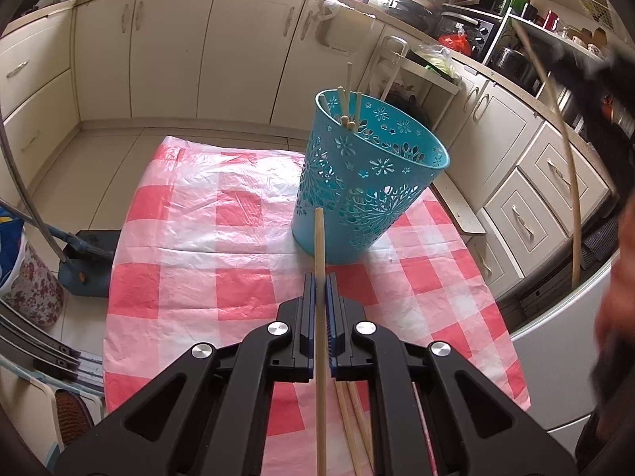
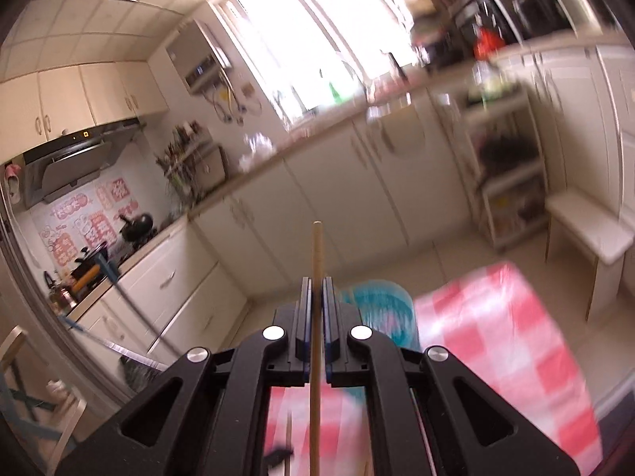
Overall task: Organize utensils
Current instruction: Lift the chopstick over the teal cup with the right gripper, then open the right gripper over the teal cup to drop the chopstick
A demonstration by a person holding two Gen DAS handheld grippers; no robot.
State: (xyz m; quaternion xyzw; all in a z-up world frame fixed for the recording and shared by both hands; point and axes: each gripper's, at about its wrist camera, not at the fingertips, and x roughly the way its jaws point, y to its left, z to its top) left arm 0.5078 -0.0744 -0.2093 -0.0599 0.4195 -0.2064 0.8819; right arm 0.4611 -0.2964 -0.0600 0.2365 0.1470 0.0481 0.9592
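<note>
The left gripper (image 1: 320,277) pinches one wooden chopstick (image 1: 318,238) between its pads, the stick running straight up between the fingers with its tip in front of the foot of the blue basket (image 1: 365,182). The stick's lower end runs off the bottom edge. Just behind the fingers, more loose chopsticks (image 1: 351,416) lie on the pink checked tablecloth (image 1: 206,246), mostly covered by the gripper body. The basket stands on the cloth beyond the gripper, and a few chopsticks (image 1: 346,99) lean inside it against its far rim; only their upper ends show.

The right gripper (image 2: 316,281) is pressed onto a second chopstick (image 2: 316,250), also cut off below. This view is smeared by motion: the basket (image 2: 381,309) is a blue blur just right of the fingers, partly behind them, and the tablecloth (image 2: 496,337) is a pink blur to the basket's right.
</note>
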